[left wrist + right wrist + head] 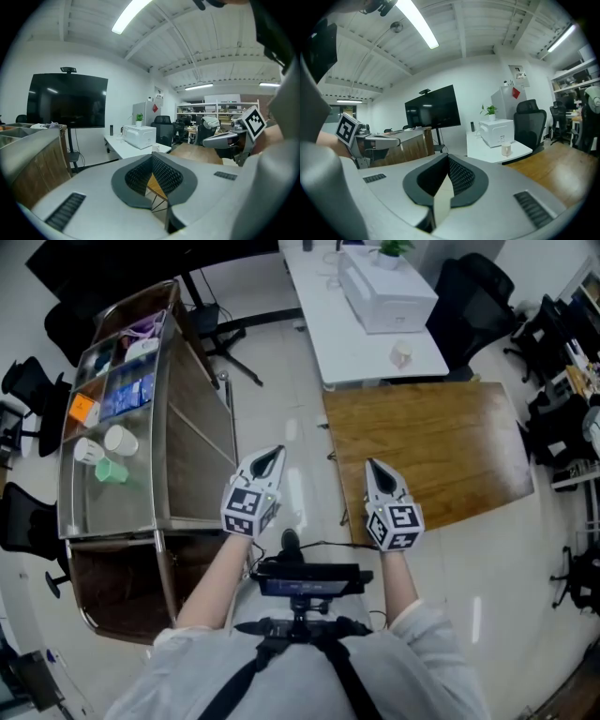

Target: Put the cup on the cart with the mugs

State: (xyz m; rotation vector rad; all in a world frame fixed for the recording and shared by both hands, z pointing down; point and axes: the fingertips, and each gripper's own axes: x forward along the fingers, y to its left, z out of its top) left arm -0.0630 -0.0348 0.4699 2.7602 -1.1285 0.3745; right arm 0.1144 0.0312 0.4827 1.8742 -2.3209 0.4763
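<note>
A small pale cup stands near the front edge of a white table; the right gripper view shows the cup ahead and to the right. The metal cart stands at my left, with two white mugs and a green mug on its top shelf. My left gripper and right gripper are held side by side over the floor, between the cart and a wooden table. Both are shut and empty, far short of the cup.
A white box-shaped appliance and a potted plant sit on the white table behind the cup. Black office chairs stand at the right. A dark screen on a stand is beyond the cart. Boxes and packets fill the cart's far end.
</note>
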